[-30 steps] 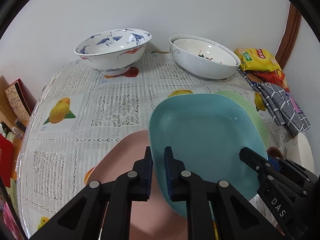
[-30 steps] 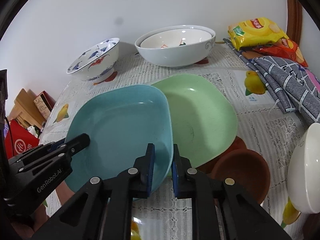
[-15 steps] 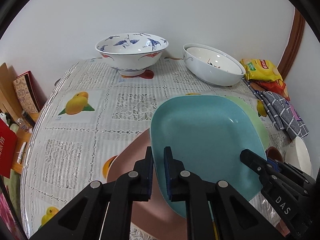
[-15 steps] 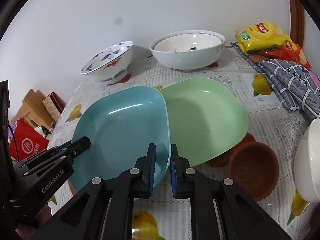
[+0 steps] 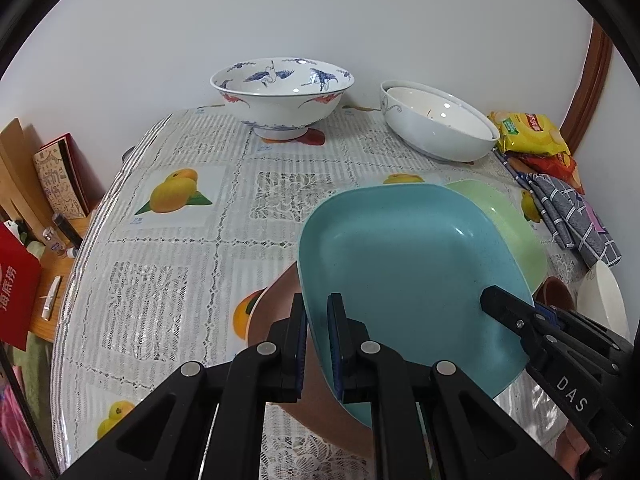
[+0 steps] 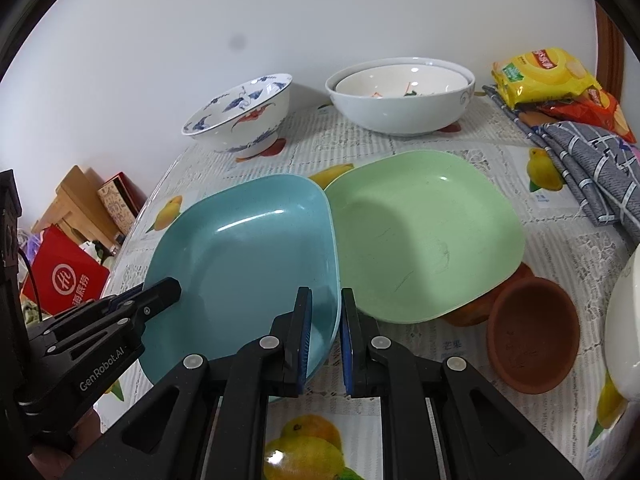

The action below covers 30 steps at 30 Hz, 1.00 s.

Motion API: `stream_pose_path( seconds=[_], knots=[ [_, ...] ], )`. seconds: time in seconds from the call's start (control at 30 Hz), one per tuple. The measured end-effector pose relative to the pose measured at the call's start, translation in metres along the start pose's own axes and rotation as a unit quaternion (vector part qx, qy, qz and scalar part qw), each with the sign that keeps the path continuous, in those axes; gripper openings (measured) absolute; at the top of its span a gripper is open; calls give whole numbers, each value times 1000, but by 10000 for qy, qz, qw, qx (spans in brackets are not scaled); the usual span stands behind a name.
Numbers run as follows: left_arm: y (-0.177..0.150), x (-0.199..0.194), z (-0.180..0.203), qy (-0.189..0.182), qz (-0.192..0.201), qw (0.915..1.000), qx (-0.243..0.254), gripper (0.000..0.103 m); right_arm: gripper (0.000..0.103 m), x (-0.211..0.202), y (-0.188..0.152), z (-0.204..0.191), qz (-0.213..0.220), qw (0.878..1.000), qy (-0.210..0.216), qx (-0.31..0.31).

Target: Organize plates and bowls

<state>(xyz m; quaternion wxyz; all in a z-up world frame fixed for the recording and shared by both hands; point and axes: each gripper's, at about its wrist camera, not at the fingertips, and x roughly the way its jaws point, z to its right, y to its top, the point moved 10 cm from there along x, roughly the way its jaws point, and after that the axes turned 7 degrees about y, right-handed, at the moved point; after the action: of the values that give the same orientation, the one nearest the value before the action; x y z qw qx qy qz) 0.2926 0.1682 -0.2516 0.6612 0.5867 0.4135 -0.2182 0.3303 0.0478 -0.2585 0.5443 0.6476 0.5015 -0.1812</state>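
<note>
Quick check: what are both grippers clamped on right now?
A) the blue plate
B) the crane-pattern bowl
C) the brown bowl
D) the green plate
A: the left gripper and right gripper each pinch opposite rims of the blue plate; the green plate lies untouched beside it.

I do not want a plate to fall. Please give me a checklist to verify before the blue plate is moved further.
1. Left gripper clamps the blue plate rim: ok.
2. Right gripper clamps the opposite rim: ok.
3. Plate lifted off the pink plate below: cannot tell.
4. Blue rim free of the green plate: cannot tell, edges meet.
5. Brown bowl outside the path: ok.
6. Blue-patterned bowl stands well apart: ok.
</note>
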Motion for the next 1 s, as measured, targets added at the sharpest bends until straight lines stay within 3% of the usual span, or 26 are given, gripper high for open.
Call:
stream_pose_path(
  seconds=[1.0],
  knots=[
    [-19, 1, -25, 81, -192, 9997, -87, 10, 13, 17, -12, -21, -271, 9981, -67, -556]
  ],
)
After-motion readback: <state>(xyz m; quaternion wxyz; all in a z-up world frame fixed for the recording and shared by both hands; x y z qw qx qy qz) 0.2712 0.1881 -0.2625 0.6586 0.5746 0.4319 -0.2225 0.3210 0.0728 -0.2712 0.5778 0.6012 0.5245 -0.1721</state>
